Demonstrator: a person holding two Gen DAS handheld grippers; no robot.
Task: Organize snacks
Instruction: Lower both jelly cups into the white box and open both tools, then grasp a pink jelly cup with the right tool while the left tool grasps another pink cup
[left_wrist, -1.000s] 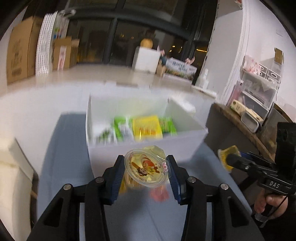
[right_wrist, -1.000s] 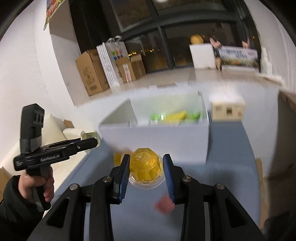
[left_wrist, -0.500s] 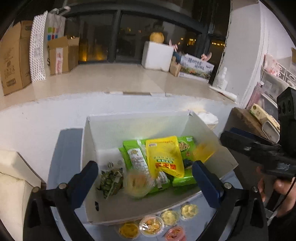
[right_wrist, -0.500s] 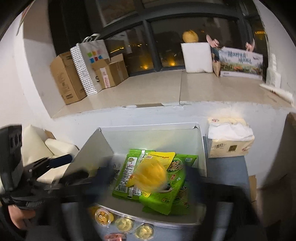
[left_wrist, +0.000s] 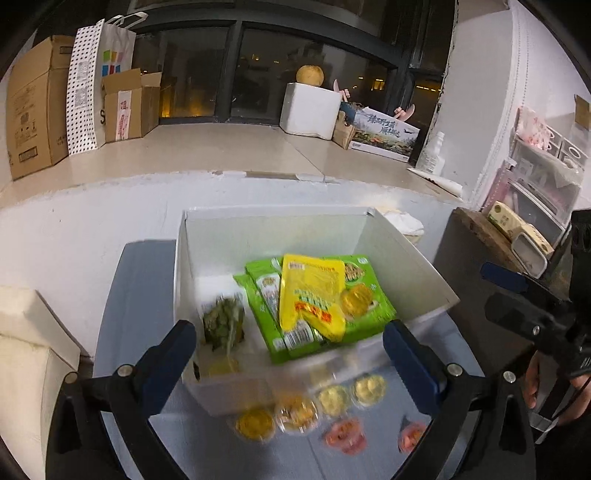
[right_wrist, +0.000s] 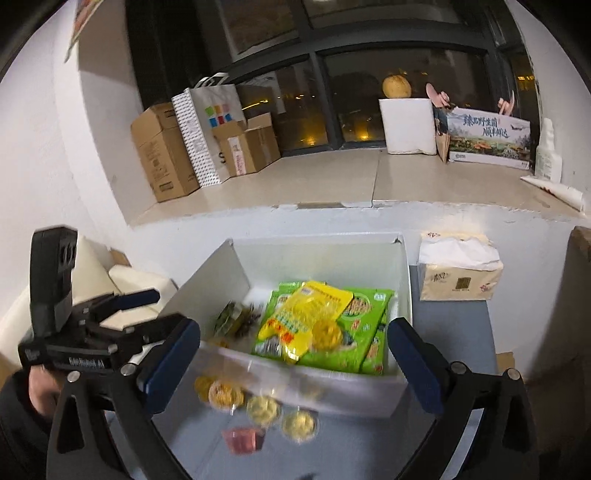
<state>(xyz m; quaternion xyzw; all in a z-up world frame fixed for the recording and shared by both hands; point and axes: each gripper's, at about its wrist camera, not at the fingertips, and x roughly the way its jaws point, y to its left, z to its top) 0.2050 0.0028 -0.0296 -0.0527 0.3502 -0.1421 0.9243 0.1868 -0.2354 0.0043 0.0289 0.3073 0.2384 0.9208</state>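
Note:
A white box (left_wrist: 421, 273) (right_wrist: 221, 273) on the blue-grey table holds green snack packs (left_wrist: 266, 317) (right_wrist: 365, 325), a yellow pack (left_wrist: 310, 291) (right_wrist: 306, 314), a dark green packet (left_wrist: 223, 323) and two yellow jelly cups, one (left_wrist: 356, 299) (right_wrist: 327, 334) on the packs, one (left_wrist: 223, 365) by the near wall. Several yellow jelly cups (left_wrist: 295, 413) (right_wrist: 258, 406) and pink ones (left_wrist: 343, 437) (right_wrist: 243, 439) lie on the table before the box. My left gripper (left_wrist: 288, 365) and right gripper (right_wrist: 291, 365) are both open and empty above the box's near edge.
A tissue box (right_wrist: 460, 273) stands right of the white box. A beige cushion (left_wrist: 22, 339) lies at the left. A wooden shelf (left_wrist: 491, 236) with packs is at the right. Cardboard boxes (right_wrist: 162, 155) line the window ledge behind.
Both grippers held a jelly cup before the box, rose over it and opened. The two cups dropped into the box and now lie inside.

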